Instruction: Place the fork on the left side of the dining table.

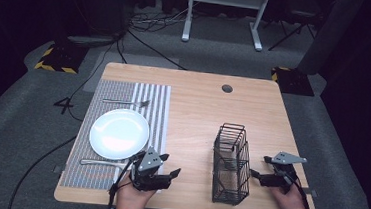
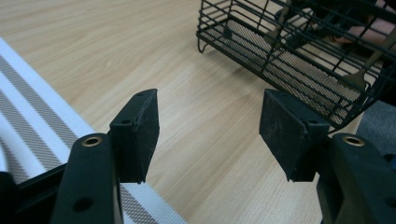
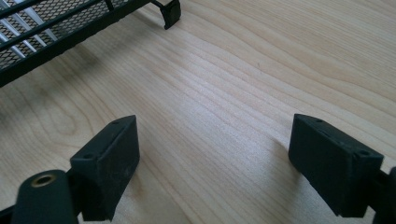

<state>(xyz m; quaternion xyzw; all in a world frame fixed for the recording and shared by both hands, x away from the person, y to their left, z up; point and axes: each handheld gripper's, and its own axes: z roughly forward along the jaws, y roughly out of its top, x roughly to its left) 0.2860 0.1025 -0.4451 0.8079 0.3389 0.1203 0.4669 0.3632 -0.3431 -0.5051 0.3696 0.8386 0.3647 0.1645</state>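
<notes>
A black wire basket (image 1: pixel 231 164) stands on the wooden table (image 1: pixel 197 115) at the front right, and a metal utensil seems to lie inside it. My left gripper (image 1: pixel 169 166) hovers at the front, by the striped placemat's (image 1: pixel 155 107) right edge, left of the basket. In the left gripper view the left gripper (image 2: pixel 210 135) is open over bare wood with nothing between the jaws, and the basket (image 2: pixel 280 51) lies ahead. My right gripper (image 1: pixel 260 166) sits just right of the basket. In the right gripper view the right gripper (image 3: pixel 215 158) is open and empty, with the basket's corner (image 3: pixel 56 23) at the upper left.
On the placemat sit a white plate (image 1: pixel 119 133), a fork (image 1: pixel 126 101) beyond it and another piece of cutlery (image 1: pixel 99 163) in front of it. A cable hole (image 1: pixel 227 88) marks the table's far side. Bare wood lies between the placemat and the basket.
</notes>
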